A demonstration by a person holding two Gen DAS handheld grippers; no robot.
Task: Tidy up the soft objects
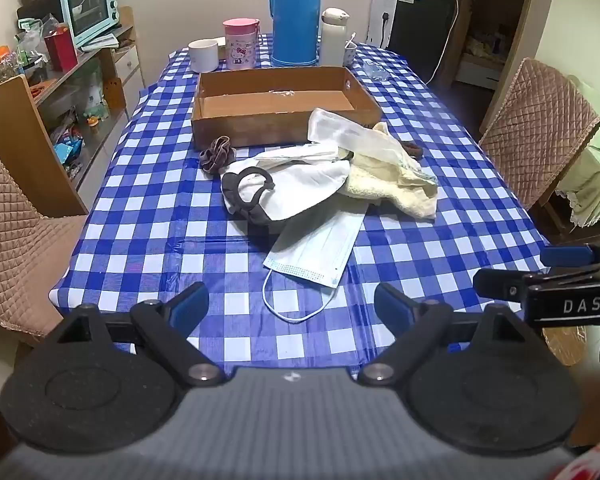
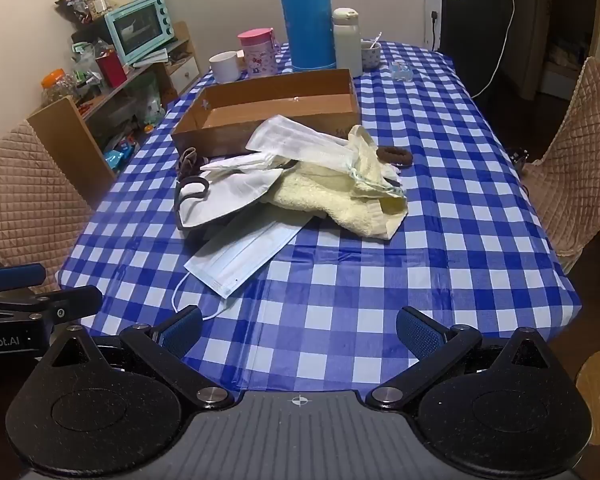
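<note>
- The left gripper (image 1: 290,308) is hovering over the near edge of the table with its blue-padded fingers (image 1: 188,308) spread wide and nothing between them.
- The right gripper (image 2: 298,330) is hanging alongside it, fingers likewise standing fully apart and gripping nothing.
- Lying nearest, just beyond both grippers, is a pale blue surgical mask (image 1: 316,250), flat on the cloth with one ear loop (image 1: 296,308) trailing toward the near edge.
- It is looking feather-light and floppy; pinching a folded edge is probably surer than chasing the thin loop.
- Behind it, a white cup mask (image 1: 296,192) with dark straps is resting against a cream towel (image 2: 336,200), and a white packet (image 2: 300,140) is lying on top of the heap.
- The towel is looking thick and limp, likely to drape and drag its neighbours if lifted by a corner; a bunched fold would serve better.
- A dark scrunchie (image 1: 216,154) is sitting left of the heap, a brown hair tie (image 2: 394,156) right of it.
- An open cardboard box (image 1: 236,128) is waiting just behind, seemingly empty.
- The blue checked tablecloth (image 2: 440,240) is looking smooth and slightly wrinkled.
- Beyond are a blue thermos (image 1: 296,12), cups, quilted chairs and a cluttered shelf.
</note>
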